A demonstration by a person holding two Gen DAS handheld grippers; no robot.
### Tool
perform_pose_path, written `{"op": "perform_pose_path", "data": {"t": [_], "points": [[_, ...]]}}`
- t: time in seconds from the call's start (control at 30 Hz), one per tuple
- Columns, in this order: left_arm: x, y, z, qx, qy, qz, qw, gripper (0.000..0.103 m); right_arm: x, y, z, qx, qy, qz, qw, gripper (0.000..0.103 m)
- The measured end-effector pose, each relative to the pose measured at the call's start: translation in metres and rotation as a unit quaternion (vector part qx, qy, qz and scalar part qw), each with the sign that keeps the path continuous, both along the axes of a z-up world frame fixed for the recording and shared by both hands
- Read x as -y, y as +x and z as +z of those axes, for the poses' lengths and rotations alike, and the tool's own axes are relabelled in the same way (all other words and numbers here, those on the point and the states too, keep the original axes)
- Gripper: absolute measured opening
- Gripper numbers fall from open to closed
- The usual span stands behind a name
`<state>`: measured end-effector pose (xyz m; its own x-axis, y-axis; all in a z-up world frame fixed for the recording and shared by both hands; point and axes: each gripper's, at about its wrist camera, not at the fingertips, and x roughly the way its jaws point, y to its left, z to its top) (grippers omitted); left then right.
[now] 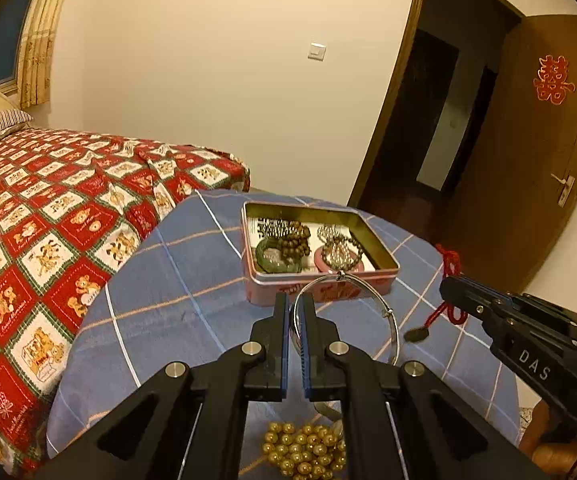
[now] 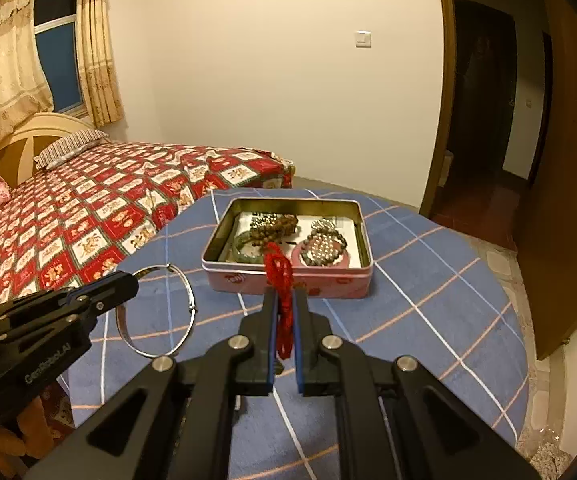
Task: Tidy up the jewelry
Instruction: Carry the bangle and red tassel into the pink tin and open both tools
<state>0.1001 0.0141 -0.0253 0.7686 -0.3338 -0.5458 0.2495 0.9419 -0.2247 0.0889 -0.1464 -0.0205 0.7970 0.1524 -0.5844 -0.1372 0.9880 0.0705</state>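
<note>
From the left wrist, the left gripper (image 1: 296,316) is clamped on the silver bangle (image 1: 384,312), with the open tin (image 1: 384,270) just ahead; clear the near wall before releasing. From the right wrist, the right gripper (image 2: 284,312) pinches the red cord (image 2: 278,270) just short of the tin, so lift until the dangling end clears the rim.

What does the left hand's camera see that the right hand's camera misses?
Left camera only: a heap of gold beads below the gripper, and a dark pendant hanging from the red cord.

Right camera only: a curtained window.

Both: the pink metal tin, the thin silver bangle and the red knotted cord.
</note>
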Motion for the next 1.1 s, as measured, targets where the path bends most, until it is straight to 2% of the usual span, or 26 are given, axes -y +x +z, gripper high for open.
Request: {"op": "perform_pose_path", "data": {"t": [0.13,0.3,0.67,0.83,1.1], "points": [[-0.004,0.003,0.004,0.006,-0.005,0.002,1.0,0.003,0.012,0.003,0.008,0.006,0.059,0.02,0.998,0.009],[-0.004,0.008,0.003,0.005,-0.009,0.004,0.9999,0.003,0.022,0.007,0.014,0.011,0.091,0.023,0.996,0.009],[0.007,0.03,0.001,0.002,-0.012,-0.003,0.9999,0.003,0.042,0.026,0.012,0.009,0.108,0.007,0.994,0.009],[0.016,0.051,0.005,0.007,-0.011,-0.006,0.9999,0.003,0.051,0.039,0.024,0.026,0.112,0.005,0.993,0.009],[0.032,0.1,0.012,0.021,-0.006,-0.012,0.9997,0.003,0.059,0.084,0.035,0.039,0.112,0.002,0.993,0.009]]}}
